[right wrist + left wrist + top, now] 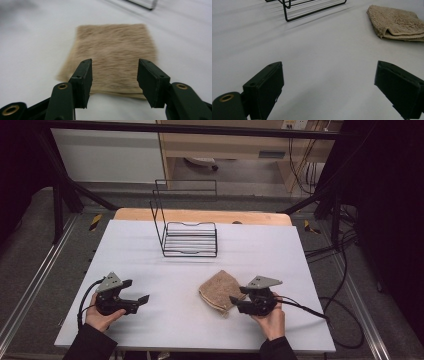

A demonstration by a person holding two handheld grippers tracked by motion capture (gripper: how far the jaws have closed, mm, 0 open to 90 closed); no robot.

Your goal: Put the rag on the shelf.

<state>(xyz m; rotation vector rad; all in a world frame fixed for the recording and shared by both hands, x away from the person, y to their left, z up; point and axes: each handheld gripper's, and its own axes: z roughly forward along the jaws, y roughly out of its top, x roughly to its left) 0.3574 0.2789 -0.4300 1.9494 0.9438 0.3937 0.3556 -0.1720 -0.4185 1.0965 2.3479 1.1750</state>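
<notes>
I saw a folded brown towel lying flat on the white table, near my side and a bit to the right. My right gripper sat just beside the towel's right edge. Its jaws were partly open, and the near edge of the towel lay under the gap between them. The pads did not press on it. That view was a bit blurry.

My left gripper was well apart from the towel, over on the left side of the table. Its jaws stood wide, with bare table between them. From that gripper I saw the towel far off at the top right.

A black wire rack stood farther back, near the middle of the table. It was well apart from the towel and both grippers. The table between the towel and the rack was bare. Black cables trailed off the right side.
</notes>
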